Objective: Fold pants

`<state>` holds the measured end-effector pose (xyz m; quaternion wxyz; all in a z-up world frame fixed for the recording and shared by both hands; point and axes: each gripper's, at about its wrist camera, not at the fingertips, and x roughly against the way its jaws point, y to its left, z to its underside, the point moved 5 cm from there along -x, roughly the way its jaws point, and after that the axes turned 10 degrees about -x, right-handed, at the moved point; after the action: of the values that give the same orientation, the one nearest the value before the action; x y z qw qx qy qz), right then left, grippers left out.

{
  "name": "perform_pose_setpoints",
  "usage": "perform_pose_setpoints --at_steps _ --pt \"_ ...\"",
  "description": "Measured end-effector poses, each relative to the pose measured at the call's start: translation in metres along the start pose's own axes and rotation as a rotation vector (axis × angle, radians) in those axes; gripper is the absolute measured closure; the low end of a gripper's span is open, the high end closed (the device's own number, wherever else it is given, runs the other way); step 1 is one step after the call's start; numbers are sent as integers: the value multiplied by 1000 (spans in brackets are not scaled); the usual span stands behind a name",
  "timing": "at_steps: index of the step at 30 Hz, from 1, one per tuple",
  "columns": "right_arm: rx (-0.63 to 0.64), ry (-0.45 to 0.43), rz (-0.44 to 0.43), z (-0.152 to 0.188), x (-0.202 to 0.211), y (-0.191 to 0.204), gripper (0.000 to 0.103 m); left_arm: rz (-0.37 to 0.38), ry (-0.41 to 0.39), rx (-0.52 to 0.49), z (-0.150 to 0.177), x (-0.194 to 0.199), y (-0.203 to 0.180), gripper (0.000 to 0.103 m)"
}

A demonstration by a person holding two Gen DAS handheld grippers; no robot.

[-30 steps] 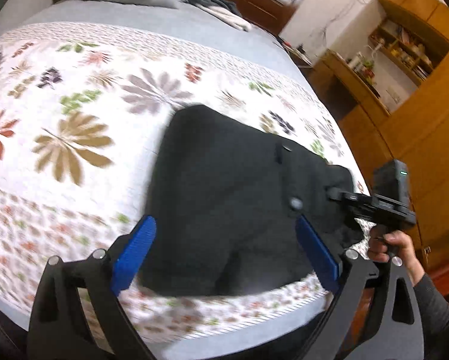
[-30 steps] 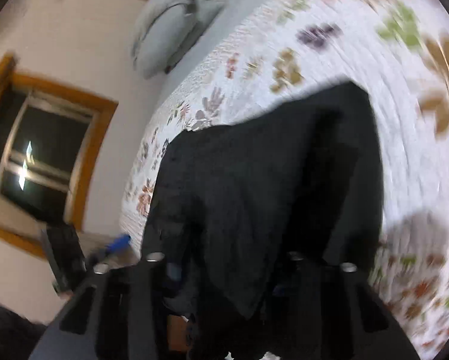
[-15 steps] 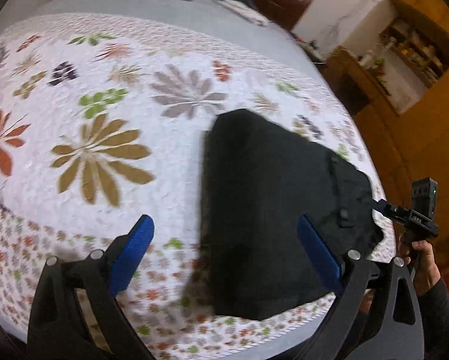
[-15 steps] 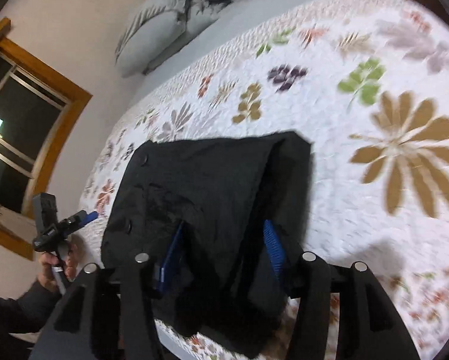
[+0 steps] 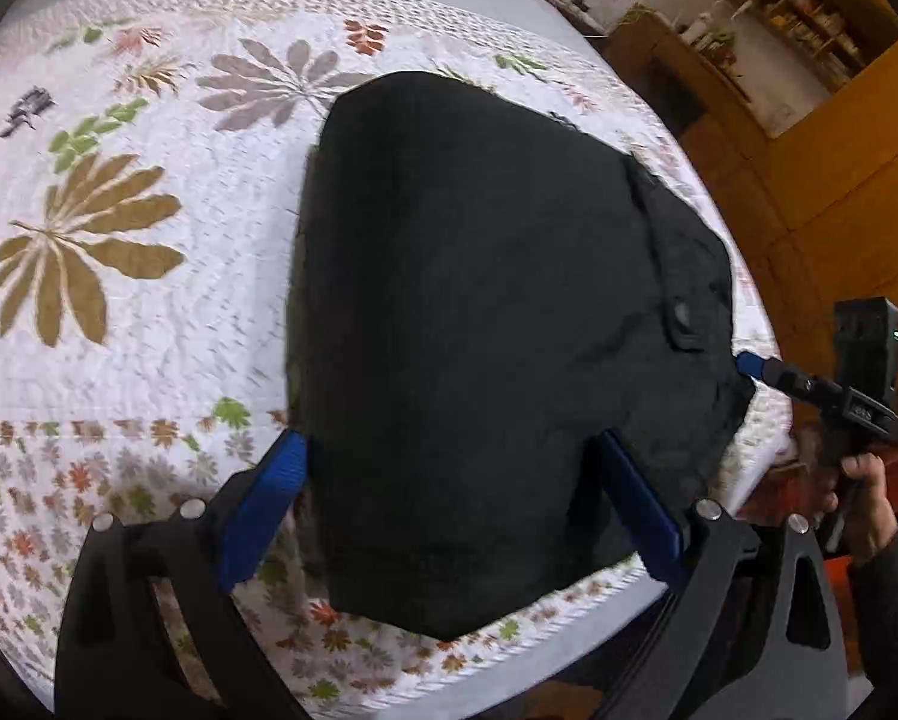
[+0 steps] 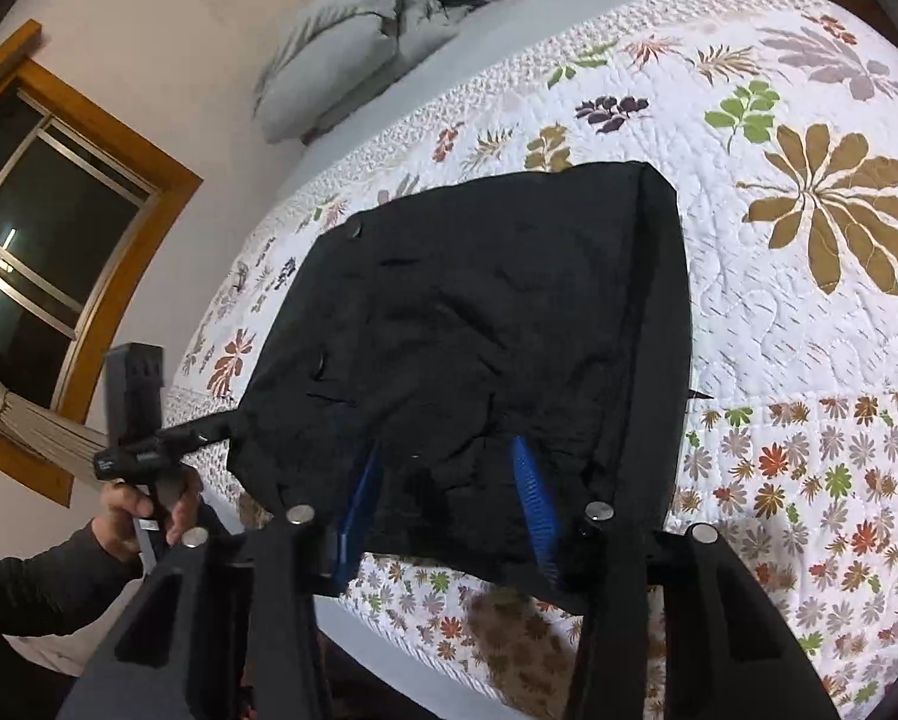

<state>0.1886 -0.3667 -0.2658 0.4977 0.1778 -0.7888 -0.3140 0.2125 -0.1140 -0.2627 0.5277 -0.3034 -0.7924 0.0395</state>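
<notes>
The black pants [image 5: 478,324] lie folded into a compact stack on the floral quilt [image 5: 119,312], near the bed's front edge. They show in the right wrist view [image 6: 478,348] too, with buttons on top. My left gripper [image 5: 449,450] is open, its blue pads [image 5: 263,504] spread either side of the stack's near edge, holding nothing. My right gripper [image 6: 443,468] is open, its blue fingers [image 6: 529,504] over the near edge of the pants with no cloth pinched. From the left wrist view the right gripper's tip [image 5: 754,366] sits at the stack's right corner.
Grey pillows and bedding [image 6: 359,54] lie at the head of the bed. A wood-framed window [image 6: 47,228] is on the wall. Wooden cabinets and shelves [image 5: 808,90] stand beside the bed. The bed's front edge [image 5: 508,648] runs just beneath both grippers.
The right gripper opened and let go of the pants, which now lie flat. Both grippers drew back toward the bed's front edge.
</notes>
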Motion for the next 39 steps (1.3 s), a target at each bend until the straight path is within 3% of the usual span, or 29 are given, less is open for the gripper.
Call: perform_pose_setpoints --at_steps 1,3,5,8,11,13,14,15,19,21,26,33,39 --pt "13 -2 7 -3 5 4 53 10 -9 3 -1 3 3 7" --pt "19 -35 31 -15 21 6 26 64 -34 33 -11 10 12 5" --pt "2 -71 60 -31 33 0 10 117 -42 83 -22 11 23 5" --pt "-41 -79 51 -48 38 -18 10 137 -57 126 -42 10 39 5" --pt "-75 -62 46 -55 36 -31 10 108 -55 125 -58 8 52 5" --pt "-73 -52 109 -56 34 -43 10 -21 -38 77 -65 6 58 5" --pt "-68 -53 135 -56 34 -48 9 -116 -40 9 -68 6 56 5" --pt "-67 -54 140 -55 34 -51 6 -154 -65 -77 -70 9 47 5" --pt "-139 -48 23 -51 35 -59 3 -69 -37 -136 -65 8 23 5" --pt "-178 -34 -12 -53 27 -64 3 -61 -23 -163 -61 6 16 5" --pt "-212 2 -13 -55 8 -73 3 -49 8 -190 -53 -3 15 5" --pt "-233 43 -16 -51 -17 -80 3 -10 18 -153 -54 -8 28 5" --pt "-262 40 -45 -50 -18 -79 3 8 19 -160 -57 -10 30 5"
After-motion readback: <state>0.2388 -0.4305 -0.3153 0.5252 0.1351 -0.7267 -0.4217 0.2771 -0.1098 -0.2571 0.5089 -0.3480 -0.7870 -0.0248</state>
